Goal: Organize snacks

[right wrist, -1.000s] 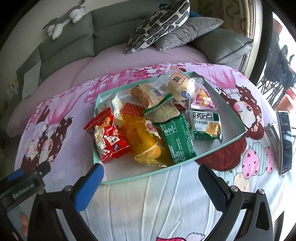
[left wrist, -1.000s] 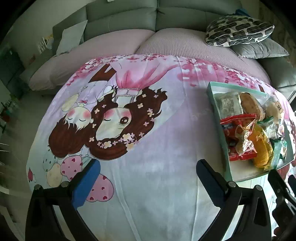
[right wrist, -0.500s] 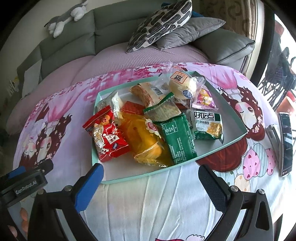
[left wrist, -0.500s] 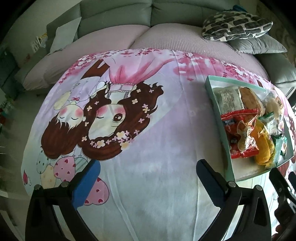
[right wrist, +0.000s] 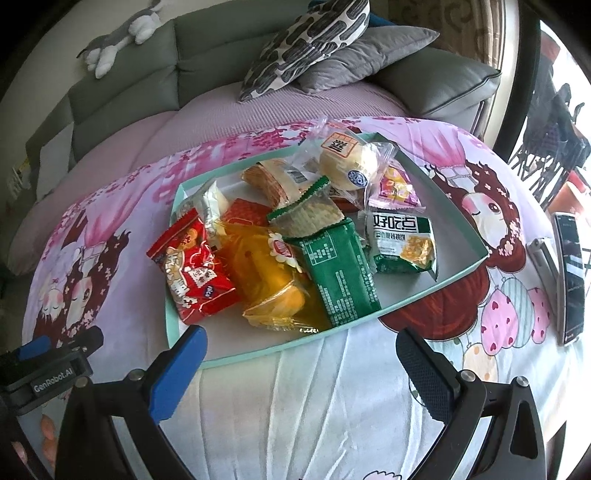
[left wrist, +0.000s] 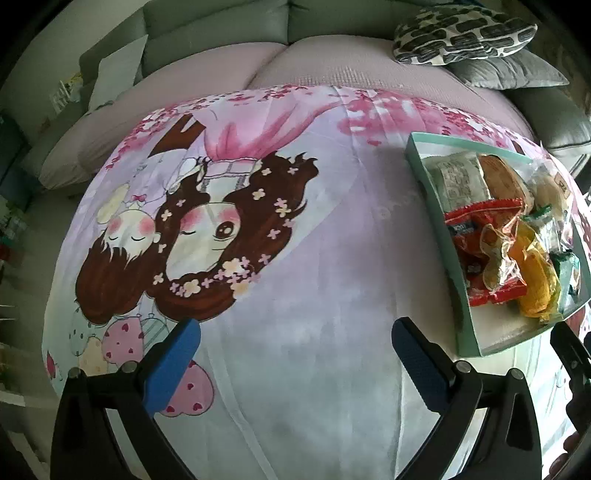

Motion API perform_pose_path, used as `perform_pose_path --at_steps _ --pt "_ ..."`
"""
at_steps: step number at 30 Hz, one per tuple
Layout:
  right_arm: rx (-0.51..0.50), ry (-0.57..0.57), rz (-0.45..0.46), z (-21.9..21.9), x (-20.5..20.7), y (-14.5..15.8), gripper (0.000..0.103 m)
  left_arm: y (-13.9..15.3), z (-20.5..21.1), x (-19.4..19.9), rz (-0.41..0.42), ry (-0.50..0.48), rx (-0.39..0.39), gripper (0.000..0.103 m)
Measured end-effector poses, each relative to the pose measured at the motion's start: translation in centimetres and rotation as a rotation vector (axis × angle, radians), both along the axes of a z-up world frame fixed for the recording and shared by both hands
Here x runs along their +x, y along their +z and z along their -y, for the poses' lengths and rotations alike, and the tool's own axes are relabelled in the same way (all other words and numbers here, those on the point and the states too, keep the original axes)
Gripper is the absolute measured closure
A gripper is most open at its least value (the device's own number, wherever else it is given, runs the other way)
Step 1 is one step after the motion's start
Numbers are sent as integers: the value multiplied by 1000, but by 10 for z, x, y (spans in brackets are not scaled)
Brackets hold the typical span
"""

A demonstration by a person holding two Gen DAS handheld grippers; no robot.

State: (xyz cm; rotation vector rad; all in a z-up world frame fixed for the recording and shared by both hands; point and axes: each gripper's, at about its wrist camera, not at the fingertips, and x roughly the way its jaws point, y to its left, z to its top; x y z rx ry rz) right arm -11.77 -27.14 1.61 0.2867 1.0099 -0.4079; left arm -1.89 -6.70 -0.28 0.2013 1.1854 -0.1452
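A shallow mint-green tray lies on a table covered with a cartoon-print cloth. Several snack packets fill it: a red packet at its left, an orange packet, a dark green packet, a green-and-white packet and a round bun in clear wrap at the back. My right gripper is open just in front of the tray's near rim, holding nothing. My left gripper is open over bare cloth, left of the tray and its red packet.
A grey sofa with a patterned cushion and a grey cushion stands behind the table. Two phones lie at the table's right edge. A plush toy rests on the sofa back. The left gripper's body shows at the lower left.
Both views have shifted slightly: the tray and cloth sit a little lower in the right wrist view and the sofa a little higher in the left. Both grippers stay open, snacks unmoved.
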Motion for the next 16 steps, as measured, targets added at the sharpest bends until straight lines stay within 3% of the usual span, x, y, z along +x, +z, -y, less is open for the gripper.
perform_pose_path --at_steps 16 --pt "7 -2 -13 0 0 -3 0 2 4 -4 24 -25 -15 0"
